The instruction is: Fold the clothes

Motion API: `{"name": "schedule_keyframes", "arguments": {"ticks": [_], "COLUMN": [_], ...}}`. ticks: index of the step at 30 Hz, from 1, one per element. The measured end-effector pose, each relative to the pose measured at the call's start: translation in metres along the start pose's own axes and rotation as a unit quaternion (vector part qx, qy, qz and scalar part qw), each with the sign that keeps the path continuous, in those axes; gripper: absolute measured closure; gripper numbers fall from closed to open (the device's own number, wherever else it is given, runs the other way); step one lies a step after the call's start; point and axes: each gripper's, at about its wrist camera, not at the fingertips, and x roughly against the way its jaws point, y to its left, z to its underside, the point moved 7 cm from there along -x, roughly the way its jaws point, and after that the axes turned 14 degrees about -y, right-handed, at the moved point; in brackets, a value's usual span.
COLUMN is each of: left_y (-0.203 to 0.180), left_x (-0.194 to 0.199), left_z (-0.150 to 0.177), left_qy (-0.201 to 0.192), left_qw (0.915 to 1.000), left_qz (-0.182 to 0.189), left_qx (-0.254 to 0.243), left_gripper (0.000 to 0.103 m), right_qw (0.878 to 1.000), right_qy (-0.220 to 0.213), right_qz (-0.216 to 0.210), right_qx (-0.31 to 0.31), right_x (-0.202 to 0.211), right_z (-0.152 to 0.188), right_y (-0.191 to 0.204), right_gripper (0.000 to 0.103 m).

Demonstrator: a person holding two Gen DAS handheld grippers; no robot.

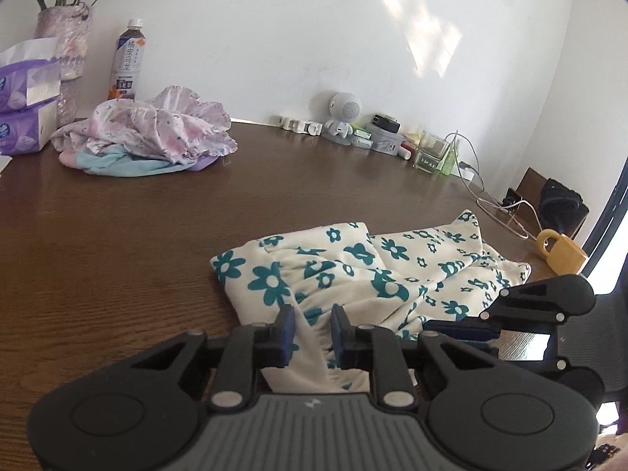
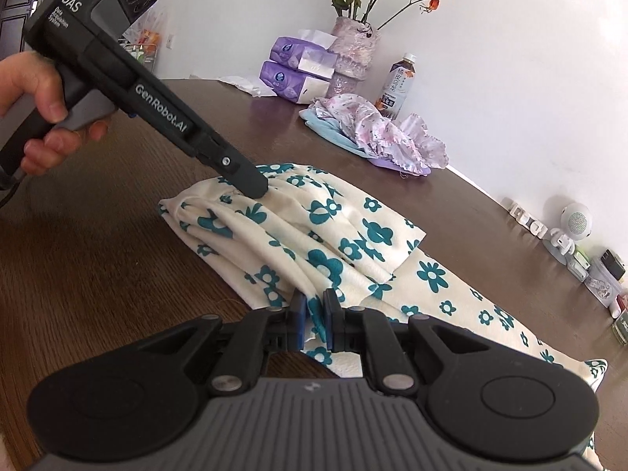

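Note:
A cream garment with teal flowers (image 1: pixel 353 267) lies partly folded on the brown wooden table (image 1: pixel 117 235). My left gripper (image 1: pixel 313 333) is shut on a bunched fold at the garment's near edge, with cloth filling the gap between its blue pads. The right gripper (image 1: pixel 459 329) shows side-on at the garment's right edge. In the right wrist view my right gripper (image 2: pixel 314 316) is shut on a gathered ridge of the same garment (image 2: pixel 353 235). The left gripper (image 2: pixel 257 186), held by a hand (image 2: pixel 39 117), pinches the garment's far corner.
A pile of pink and light-blue clothes (image 1: pixel 149 133) lies at the back left. Tissue packs (image 1: pixel 23 117), a vase (image 1: pixel 66 51) and a bottle (image 1: pixel 127 62) stand behind it. A small white robot figure (image 1: pixel 341 117), boxes, cables (image 1: pixel 490 196) and a yellow padlock-shaped object (image 1: pixel 561 253) line the wall side.

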Motion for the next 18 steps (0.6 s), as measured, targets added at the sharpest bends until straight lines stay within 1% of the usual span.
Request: {"name": "schedule_keyframes", "arguments": {"ticks": [3, 4, 5, 7, 12, 15, 18], "left_y": [-0.001, -0.002, -0.002, -0.002, -0.002, -0.002, -0.001], "left_x": [0.002, 0.002, 0.003, 0.004, 0.005, 0.005, 0.005], "left_z": [0.003, 0.004, 0.005, 0.006, 0.007, 0.007, 0.007], "left_qy": [-0.002, -0.003, -0.005, -0.007, -0.012, -0.012, -0.012], "left_qw": [1.0000, 1.0000, 1.0000, 0.9999, 0.9999, 0.9999, 0.9999], "left_qz": [0.000, 0.000, 0.000, 0.000, 0.002, 0.005, 0.006], "left_qx": [-0.005, -0.006, -0.008, -0.011, -0.012, -0.010, -0.008], "left_gripper": [0.086, 0.086, 0.086, 0.086, 0.086, 0.086, 0.086], "right_qw": [1.000, 0.999, 0.999, 0.999, 0.999, 0.998, 0.992], "right_qy": [0.000, -0.001, -0.003, -0.003, -0.003, -0.006, -0.026], "right_qz": [-0.007, -0.014, -0.016, -0.008, 0.007, 0.010, 0.002], "right_qx": [-0.023, -0.037, -0.047, -0.049, -0.046, -0.067, -0.122], "right_x": [0.001, 0.001, 0.002, 0.002, 0.004, 0.012, 0.022], "right_z": [-0.002, -0.004, -0.004, -0.002, -0.001, -0.002, -0.010], "right_y": [-0.003, -0.005, -0.007, -0.008, -0.004, -0.009, -0.021], "right_gripper": [0.091, 0.085, 0.073, 0.059, 0.059, 0.059, 0.059]}}
